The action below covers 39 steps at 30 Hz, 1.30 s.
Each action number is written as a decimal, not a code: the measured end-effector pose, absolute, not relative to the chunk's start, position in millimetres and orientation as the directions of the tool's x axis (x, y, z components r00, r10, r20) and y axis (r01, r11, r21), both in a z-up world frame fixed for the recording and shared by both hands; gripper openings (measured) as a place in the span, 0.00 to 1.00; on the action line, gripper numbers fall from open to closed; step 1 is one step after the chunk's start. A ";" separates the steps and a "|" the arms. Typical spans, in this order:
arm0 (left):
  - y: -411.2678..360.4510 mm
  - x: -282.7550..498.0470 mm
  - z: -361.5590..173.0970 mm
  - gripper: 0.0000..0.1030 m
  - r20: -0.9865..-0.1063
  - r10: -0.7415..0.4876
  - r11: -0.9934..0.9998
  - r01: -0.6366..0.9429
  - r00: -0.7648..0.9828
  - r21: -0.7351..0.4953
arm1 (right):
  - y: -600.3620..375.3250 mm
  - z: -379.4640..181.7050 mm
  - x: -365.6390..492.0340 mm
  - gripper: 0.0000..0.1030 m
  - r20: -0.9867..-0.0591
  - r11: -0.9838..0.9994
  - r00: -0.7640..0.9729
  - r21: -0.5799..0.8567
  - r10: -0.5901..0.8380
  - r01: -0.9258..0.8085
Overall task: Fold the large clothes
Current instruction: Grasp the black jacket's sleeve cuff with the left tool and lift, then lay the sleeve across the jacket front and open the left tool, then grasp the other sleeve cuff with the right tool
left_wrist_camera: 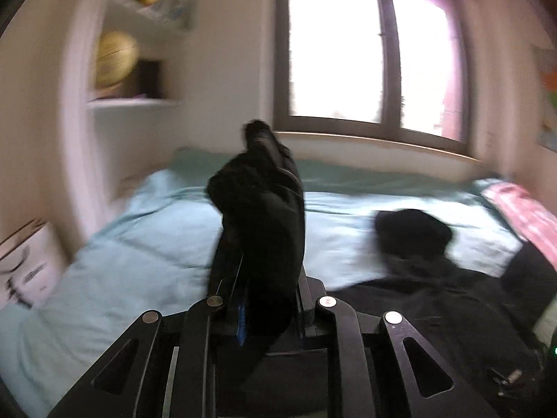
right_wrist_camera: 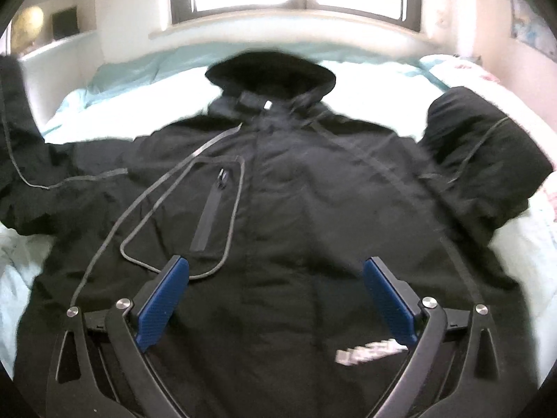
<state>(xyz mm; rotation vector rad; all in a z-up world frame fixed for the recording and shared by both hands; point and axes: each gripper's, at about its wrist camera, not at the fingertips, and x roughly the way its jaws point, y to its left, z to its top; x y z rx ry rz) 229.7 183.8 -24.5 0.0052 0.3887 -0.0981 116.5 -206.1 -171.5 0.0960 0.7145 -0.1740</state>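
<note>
A black jacket (right_wrist_camera: 296, 209) is lying spread across the bed (right_wrist_camera: 383, 83); the left gripper (left_wrist_camera: 268, 244) is clamping its raised sleeve (left_wrist_camera: 264, 202), while the right gripper (right_wrist_camera: 275, 299) is hovering above, jaws apart.

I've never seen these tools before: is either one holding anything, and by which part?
The left gripper is shut on the black jacket, apparently the end of a sleeve lifted off the bed. The right gripper holds nothing; its jaws are open above the jacket.

Both wrist views face the window (left_wrist_camera: 376, 55) across the bed (right_wrist_camera: 376, 83), the right one close above the jacket (right_wrist_camera: 296, 209).
</note>
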 end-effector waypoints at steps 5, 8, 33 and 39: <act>77.3 225.4 -49.1 0.19 -0.457 -0.249 0.958 0.287 0.854 0.013 | -238.0 -130.7 76.8 0.98 -0.612 0.969 0.767 0.006 -0.192 0.247; 9.4 232.5 -84.5 0.19 -0.564 -0.328 0.918 0.397 0.758 -0.001 | -261.3 -119.6 56.1 0.98 -0.613 0.962 0.765 0.027 -0.200 0.272; 19.2 211.6 -85.5 0.67 -0.600 -0.618 0.769 0.548 0.508 -0.328 | -260.0 -143.9 136.7 0.98 -0.775 0.980 0.622 0.189 0.108 0.066; 68.5 213.2 -96.2 0.67 -0.645 -0.485 0.868 0.413 0.590 -0.276 | -238.1 -177.2 207.3 0.85 -0.809 0.970 0.575 0.220 0.123 0.103</act>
